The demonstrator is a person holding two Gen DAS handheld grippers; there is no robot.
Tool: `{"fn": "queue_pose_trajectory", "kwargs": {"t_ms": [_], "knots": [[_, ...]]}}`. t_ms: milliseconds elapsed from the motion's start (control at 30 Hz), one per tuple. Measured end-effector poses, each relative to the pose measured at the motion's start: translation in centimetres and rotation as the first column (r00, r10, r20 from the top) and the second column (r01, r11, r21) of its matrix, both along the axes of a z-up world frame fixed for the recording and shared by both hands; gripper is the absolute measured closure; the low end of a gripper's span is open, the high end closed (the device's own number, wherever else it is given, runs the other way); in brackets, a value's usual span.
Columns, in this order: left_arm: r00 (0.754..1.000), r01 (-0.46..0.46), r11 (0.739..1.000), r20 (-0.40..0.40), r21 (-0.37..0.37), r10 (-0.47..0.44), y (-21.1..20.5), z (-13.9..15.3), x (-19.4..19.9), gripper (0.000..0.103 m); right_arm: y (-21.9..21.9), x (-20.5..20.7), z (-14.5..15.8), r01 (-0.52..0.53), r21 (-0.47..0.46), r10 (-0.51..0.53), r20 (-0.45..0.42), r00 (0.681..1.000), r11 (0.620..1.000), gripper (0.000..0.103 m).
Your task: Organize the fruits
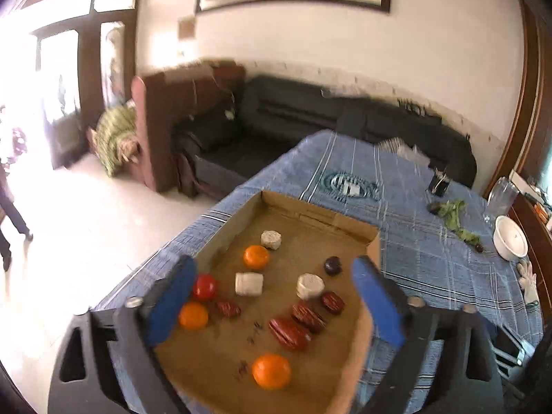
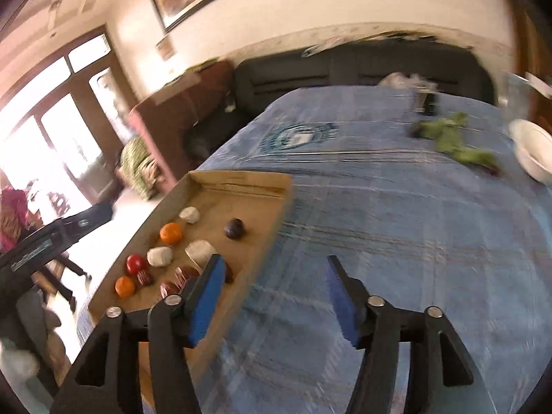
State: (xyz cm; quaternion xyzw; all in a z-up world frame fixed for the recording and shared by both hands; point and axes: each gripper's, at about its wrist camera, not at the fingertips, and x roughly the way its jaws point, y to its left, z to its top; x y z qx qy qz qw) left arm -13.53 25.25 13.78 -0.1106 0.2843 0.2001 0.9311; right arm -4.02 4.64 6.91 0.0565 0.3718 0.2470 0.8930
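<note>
A table (image 1: 431,252) under a blue checked cloth fills most of both views, with a black sofa (image 1: 310,114) behind it against the wall. On the cloth's left part lies a shallow cardboard tray (image 1: 214,241) holding the fruit.

In the tray sit three oranges: one near the far side (image 1: 256,257), one at the left edge (image 1: 193,315) and one nearest the camera (image 1: 271,371). A red tomato (image 1: 204,286) lies just beyond the left-edge orange. Three pale cylindrical pieces are spread across the middle: one at the back (image 1: 271,239), one in the centre (image 1: 248,284) and one to the right (image 1: 310,286). A dark plum (image 1: 333,265) rests near the tray's right wall. Several red dates lie in the middle; the biggest (image 1: 289,333) touches a second one (image 1: 308,316), with a smaller one (image 1: 228,308) apart to the left and another (image 1: 332,302) to the right.

Well away on the right of the table stand a white bowl (image 1: 510,241), a clear glass jar (image 1: 500,196), a sprig of green leaves (image 1: 455,215) and a small dark container (image 1: 439,183).

The left tongs (image 1: 272,302) hang over the tray, spread wide, with nothing between the blue pads. The right tongs (image 2: 274,296) are also spread and empty, above the tray's right wall and the bare cloth beside it.
</note>
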Motion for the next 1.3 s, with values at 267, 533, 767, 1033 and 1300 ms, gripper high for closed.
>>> {"fn": "queue_pose_trajectory", "kwargs": {"t_ms": [267,533,767,1033,1300], "knots": [[0.999,0.047,0.993,0.014,0.112,-0.049,-6.5,-0.7,-3.2,0.001,-5.2,-4.4,-0.8,0.149,-0.018,-0.148,0.035,0.988,0.989,0.031],[0.998,0.062,0.992,-0.021,0.112,-0.06,-7.8,-1.4,-3.6,0.001,-5.9,-6.3,-0.9,0.167,-0.051,-0.163,0.086,0.983,0.985,0.027],[0.998,0.058,0.995,-0.034,0.085,-0.056,-7.1,-1.9,-3.9,0.001,-5.6,-6.6,-1.3,0.161,-0.064,-0.155,0.086,0.984,0.985,0.026],[0.998,0.052,0.996,-0.042,0.067,-0.049,-6.3,-2.5,-4.1,0.001,-4.3,-7.0,-1.4,0.144,-0.095,-0.134,0.104,0.986,0.985,0.024],[0.998,0.043,0.998,-0.054,0.046,-0.04,-5.2,-3.1,-4.2,0.001,-3.2,-7.2,-1.8,0.126,-0.121,-0.115,0.098,0.989,0.985,0.023]]}}
